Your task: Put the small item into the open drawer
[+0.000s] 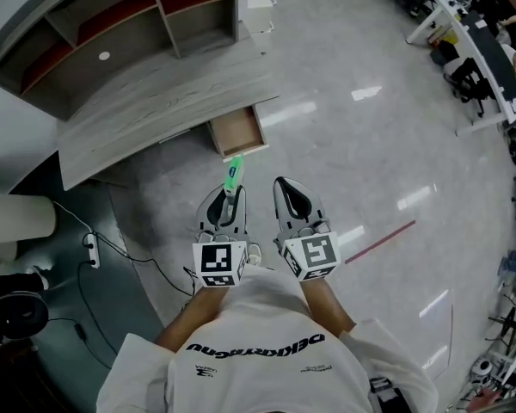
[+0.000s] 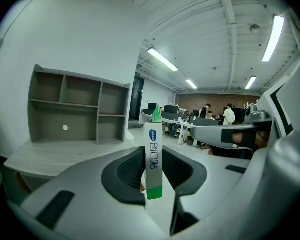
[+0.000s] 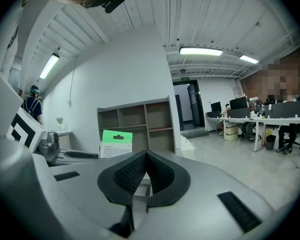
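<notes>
The small item is a thin white and green box (image 1: 233, 177), held upright with my left gripper (image 1: 231, 194) shut on its lower part. In the left gripper view the box (image 2: 153, 151) stands between the dark pads (image 2: 131, 173), green end at the bottom. The open wooden drawer (image 1: 238, 132) sticks out from under the grey desk (image 1: 155, 101), just beyond the box. My right gripper (image 1: 285, 186) hangs beside the left one, shut and empty, its jaws (image 3: 146, 156) meeting at the tips. The right gripper view shows the box (image 3: 116, 143) at its left.
A grey shelf unit (image 1: 138, 15) stands on the desk against the wall. A power strip (image 1: 92, 249) and cables lie on the floor at the left. A red line (image 1: 380, 241) crosses the glossy floor at the right. Office desks and chairs (image 1: 473, 50) stand far right.
</notes>
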A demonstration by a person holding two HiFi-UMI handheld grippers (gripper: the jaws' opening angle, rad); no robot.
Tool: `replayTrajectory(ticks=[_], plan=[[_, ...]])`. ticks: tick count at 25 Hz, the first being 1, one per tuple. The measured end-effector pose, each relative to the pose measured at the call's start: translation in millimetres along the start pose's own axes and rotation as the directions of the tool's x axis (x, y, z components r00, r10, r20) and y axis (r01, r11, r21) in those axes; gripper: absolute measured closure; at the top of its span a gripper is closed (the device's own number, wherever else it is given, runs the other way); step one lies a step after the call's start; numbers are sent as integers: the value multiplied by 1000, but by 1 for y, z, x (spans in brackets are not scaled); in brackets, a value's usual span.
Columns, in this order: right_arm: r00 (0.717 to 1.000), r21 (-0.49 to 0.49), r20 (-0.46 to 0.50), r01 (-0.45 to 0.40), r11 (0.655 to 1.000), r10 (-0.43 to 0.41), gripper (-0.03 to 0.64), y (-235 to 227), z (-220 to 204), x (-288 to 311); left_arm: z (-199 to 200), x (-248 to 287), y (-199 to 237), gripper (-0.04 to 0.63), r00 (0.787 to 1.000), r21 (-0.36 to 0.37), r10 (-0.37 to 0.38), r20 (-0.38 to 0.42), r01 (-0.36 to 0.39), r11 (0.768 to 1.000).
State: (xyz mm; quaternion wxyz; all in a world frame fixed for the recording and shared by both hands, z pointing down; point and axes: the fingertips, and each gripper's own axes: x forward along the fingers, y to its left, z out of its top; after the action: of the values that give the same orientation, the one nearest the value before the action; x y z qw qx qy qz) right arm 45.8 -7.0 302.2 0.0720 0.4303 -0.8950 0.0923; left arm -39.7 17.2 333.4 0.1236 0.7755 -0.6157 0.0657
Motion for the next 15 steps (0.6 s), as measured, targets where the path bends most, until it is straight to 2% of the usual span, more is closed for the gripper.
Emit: replayTrajectory(ticks=[9,15], plan=[[997,31,-75,24,999,-22,588,-41,-35,76,-26,84,39,494,995,-56,20,-99,-25,998],[991,67,-129,57,996,-48,588,-71,-78,123,-68,148,63,494,985,-73,2,-173,-15,997]])
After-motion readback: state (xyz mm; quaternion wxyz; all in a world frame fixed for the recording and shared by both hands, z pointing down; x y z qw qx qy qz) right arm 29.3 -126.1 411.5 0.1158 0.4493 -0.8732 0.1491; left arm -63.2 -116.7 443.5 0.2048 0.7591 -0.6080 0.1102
